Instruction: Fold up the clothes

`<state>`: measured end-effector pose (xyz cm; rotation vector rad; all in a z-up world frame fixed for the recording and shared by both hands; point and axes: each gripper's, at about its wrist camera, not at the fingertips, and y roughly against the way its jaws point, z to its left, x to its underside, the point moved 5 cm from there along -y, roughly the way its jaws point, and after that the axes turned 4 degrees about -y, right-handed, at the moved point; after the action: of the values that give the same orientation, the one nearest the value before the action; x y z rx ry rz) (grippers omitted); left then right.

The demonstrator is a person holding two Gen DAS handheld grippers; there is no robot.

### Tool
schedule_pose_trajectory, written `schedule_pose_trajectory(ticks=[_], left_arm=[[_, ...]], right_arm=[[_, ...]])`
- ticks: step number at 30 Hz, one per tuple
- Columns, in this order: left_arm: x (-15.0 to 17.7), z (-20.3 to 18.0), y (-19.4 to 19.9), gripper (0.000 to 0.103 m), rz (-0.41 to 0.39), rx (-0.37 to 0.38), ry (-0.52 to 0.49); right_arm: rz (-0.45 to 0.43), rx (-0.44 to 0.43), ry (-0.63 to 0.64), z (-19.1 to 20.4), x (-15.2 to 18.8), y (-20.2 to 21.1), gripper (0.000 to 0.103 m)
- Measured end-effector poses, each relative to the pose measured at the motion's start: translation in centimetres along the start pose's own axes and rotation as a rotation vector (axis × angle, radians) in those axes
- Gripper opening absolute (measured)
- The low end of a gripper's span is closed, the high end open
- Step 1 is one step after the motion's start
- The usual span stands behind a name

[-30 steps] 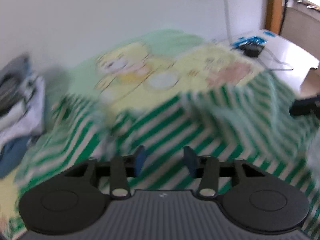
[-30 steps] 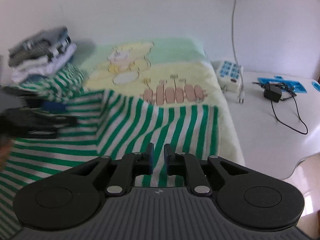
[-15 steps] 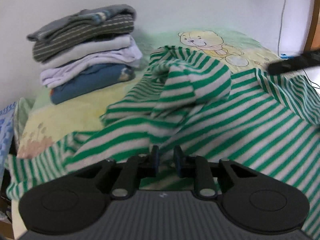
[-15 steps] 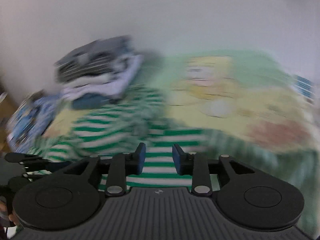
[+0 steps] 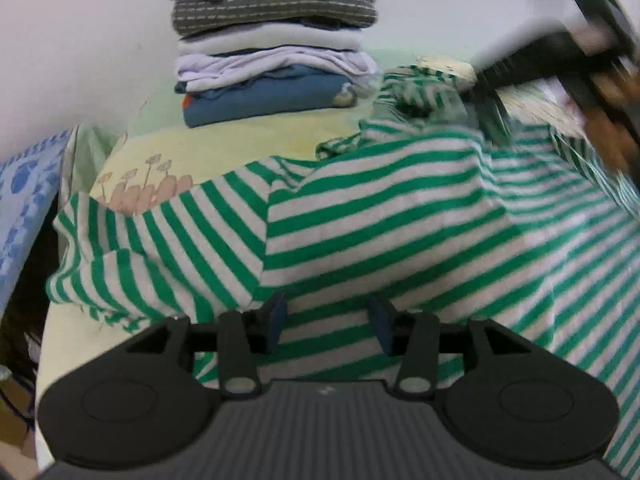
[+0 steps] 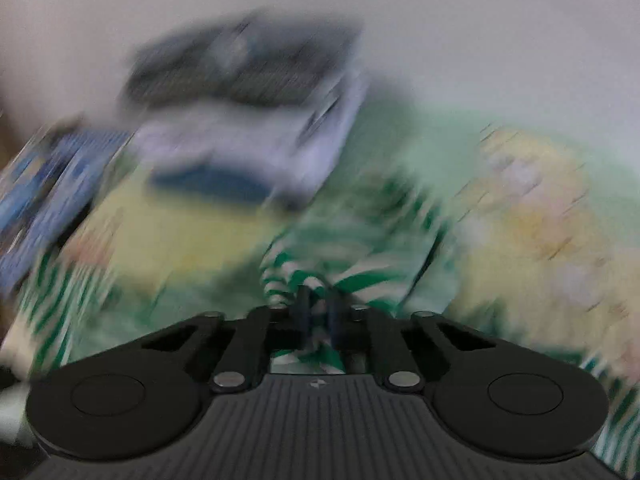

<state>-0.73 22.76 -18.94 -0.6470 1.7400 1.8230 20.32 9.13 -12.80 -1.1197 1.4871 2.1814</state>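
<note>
A green-and-white striped shirt (image 5: 392, 216) lies spread over a yellow and green cartoon-print blanket (image 5: 248, 140). My left gripper (image 5: 328, 320) hovers low over the shirt's near part; its jaws are opening, and the cloth lies under the gap, not pinched. In the blurred right wrist view, my right gripper (image 6: 318, 312) is shut on a bunched fold of the striped shirt (image 6: 336, 276). From the left wrist view, the right gripper (image 5: 486, 80) shows at the top right, blurred, at the shirt's far end.
A stack of folded clothes (image 5: 272, 52) stands at the back against the white wall, also seen blurred as the stack of folded clothes (image 6: 248, 120). A blue patterned cloth (image 5: 28, 200) lies at the left edge.
The left gripper's jaws, nearly together half a second ago, now stand apart. The right gripper, open half a second ago, has shut on a fold of the shirt. Both views swung left toward the clothes stack.
</note>
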Motion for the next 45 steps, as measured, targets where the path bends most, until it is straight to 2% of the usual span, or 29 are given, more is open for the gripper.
schedule_pose_trajectory(ticks=[1, 2, 3, 5, 7, 8, 10, 11, 12, 13, 14, 15, 17, 19, 20, 21, 24, 29, 32, 33, 36, 37, 38, 40, 41, 42, 43, 45], left_arm=[[0.2, -0.1, 0.1, 0.052, -0.006, 0.005, -0.009], [0.4, -0.2, 0.2, 0.054, -0.012, 0.01, -0.018], [0.5, -0.2, 0.3, 0.054, -0.018, 0.017, -0.023], [0.6, -0.2, 0.3, 0.057, -0.026, 0.029, -0.036], [0.6, -0.2, 0.4, 0.057, -0.029, 0.041, -0.044], [0.6, -0.1, 0.3, 0.058, -0.029, 0.049, -0.048], [0.6, -0.1, 0.3, 0.059, -0.032, 0.059, -0.061], [0.6, -0.1, 0.3, 0.061, -0.034, 0.062, -0.067], [0.6, -0.2, 0.3, 0.061, -0.035, 0.065, -0.07], [0.6, -0.3, 0.3, 0.064, -0.036, 0.067, -0.074], [0.6, -0.4, 0.3, 0.066, -0.037, 0.067, -0.079], [0.6, -0.4, 0.2, 0.066, -0.039, 0.067, -0.08], [0.6, -0.4, 0.2, 0.068, -0.041, 0.068, -0.076], [0.6, -0.5, 0.2, 0.07, -0.042, 0.065, -0.076], [0.6, -0.5, 0.2, 0.071, -0.042, 0.06, -0.075], [0.6, -0.4, 0.2, 0.071, -0.04, 0.057, -0.072], [0.6, -0.5, 0.3, 0.072, -0.039, 0.044, -0.071], [0.7, -0.3, 0.2, 0.08, -0.034, 0.018, -0.048], [0.7, -0.4, 0.2, 0.08, -0.03, 0.0, -0.049], [0.6, -0.6, 0.2, 0.08, -0.029, -0.007, -0.058], [0.4, -0.5, 0.4, 0.076, -0.017, -0.015, -0.075], [0.3, -0.3, 0.6, 0.071, -0.012, -0.017, -0.074], [0.2, 0.1, 1.0, 0.07, -0.015, -0.023, -0.065], [-0.1, 1.4, 2.3, 0.071, -0.037, -0.041, -0.027], [-0.3, 2.5, 3.2, 0.075, -0.053, -0.049, 0.011], [-0.4, 3.8, 4.0, 0.077, -0.069, -0.064, 0.052], [-0.5, 5.2, 4.7, 0.082, -0.083, -0.094, 0.087], [-0.5, 8.3, 5.5, 0.081, -0.096, -0.195, 0.131]], right_arm=[[-0.066, 0.034, -0.032, -0.5, -1.1, 0.4, 0.005], [-0.133, 0.072, -0.063, -0.9, -2.0, 0.7, 0.0], [-0.16, 0.104, -0.09, -1.5, -2.6, 0.7, 0.0], [-0.083, 0.134, -0.103, -2.0, -2.5, -0.8, 0.001], [-0.062, 0.239, -0.042, -1.7, -1.7, -1.1, 0.002], [-0.104, 0.253, -0.022, -1.0, -1.6, 0.0, 0.007], [-0.187, 0.277, 0.016, 0.5, -1.3, 2.3, 0.024], [-0.227, 0.225, 0.027, 1.6, -1.3, 3.6, 0.038], [-0.264, 0.174, 0.039, 2.8, -1.3, 4.8, 0.044], [-0.242, 0.113, 0.076, 4.3, -1.1, 4.8, 0.046], [-0.215, 0.053, 0.113, 5.8, -0.8, 4.7, 0.053], [-0.119, -0.002, 0.16, 7.3, -0.2, 3.5, 0.06], [0.051, -0.054, 0.228, 9.3, 1.4, 0.8, 0.056], [0.101, 0.014, 0.284, 9.8, 2.7, -1.5, 0.054], [0.109, 0.044, 0.285, 9.3, 2.9, -2.3, 0.036], [0.117, 0.071, 0.283, 8.9, 3.1, -3.1, 0.011], [0.134, 0.042, 0.164, 6.5, 2.3, -3.4, 0.006], [-0.104, 0.103, -0.017, 2.9, -3.7, -1.7, 0.006], [-0.172, 0.177, -0.058, 1.0, -5.5, -2.8, 0.006], [-0.191, 0.21, -0.059, 0.4, -5.9, -3.3, 0.006], [-0.108, 0.234, -0.051, -0.9, -4.8, -6.9, 0.006], [-0.13, 0.257, -0.036, -0.9, -4.8, -6.3, 0.007], [-0.153, 0.28, -0.021, -1.0, -4.7, -5.7, 0.007], [-0.199, 0.325, 0.008, -1.1, -4.7, -4.6, 0.013], [-0.223, 0.344, 0.023, -1.1, -4.7, -3.9, 0.03], [-0.264, 0.299, 0.028, -0.3, -4.7, -2.4, 0.041], [-0.303, 0.252, 0.036, 0.5, -4.7, -1.0, 0.044], [-0.25, 0.067, 0.115, 3.4, -3.8, 0.4, 0.044]])
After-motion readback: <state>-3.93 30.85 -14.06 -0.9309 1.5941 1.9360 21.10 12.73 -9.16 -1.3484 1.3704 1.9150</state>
